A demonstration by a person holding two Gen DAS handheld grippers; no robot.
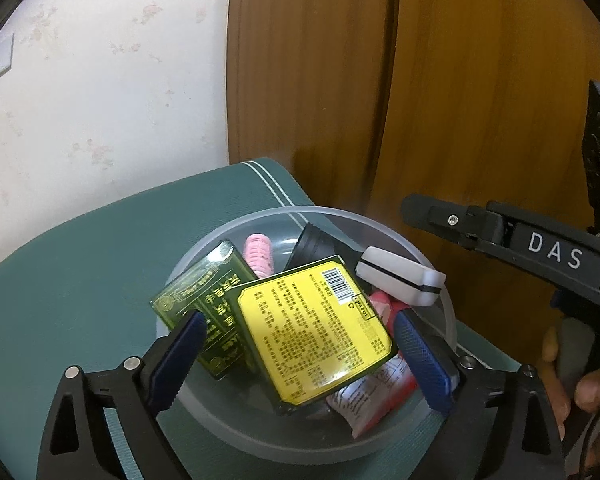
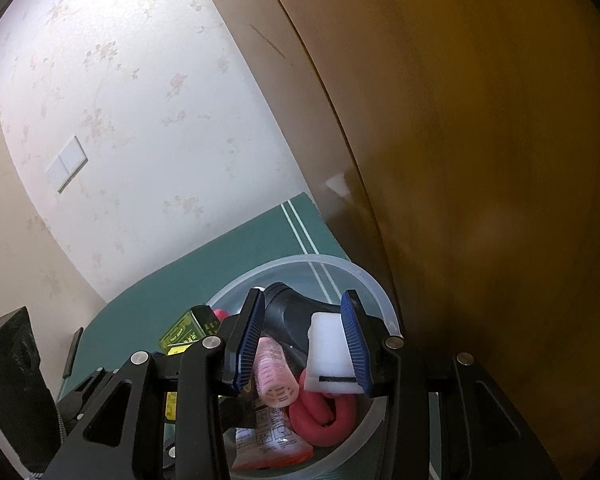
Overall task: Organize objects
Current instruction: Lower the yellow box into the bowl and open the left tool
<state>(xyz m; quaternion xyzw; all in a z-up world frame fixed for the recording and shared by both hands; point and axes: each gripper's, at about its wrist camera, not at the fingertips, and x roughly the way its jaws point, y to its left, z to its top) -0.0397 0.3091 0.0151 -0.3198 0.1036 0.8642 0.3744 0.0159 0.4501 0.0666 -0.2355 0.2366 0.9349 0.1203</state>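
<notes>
White, rigid-looking block (image 2: 330,354) lies in the clear bowl (image 1: 236,432) against my right gripper's (image 2: 306,344) spread fingers; I'd pinch its flat sides, while my left gripper (image 1: 300,360) hangs open over the tins.

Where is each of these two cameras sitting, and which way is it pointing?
Left wrist: rides the left gripper, looking down along its open blue fingers into the clear bowl on the green mat; the right gripper's black body and the person's hand show at right.
Right wrist: rides the right gripper, also aimed into the bowl, its fingers open beside the white block.
Shared: bowl, block, pink roller, green tin, mat.
</notes>
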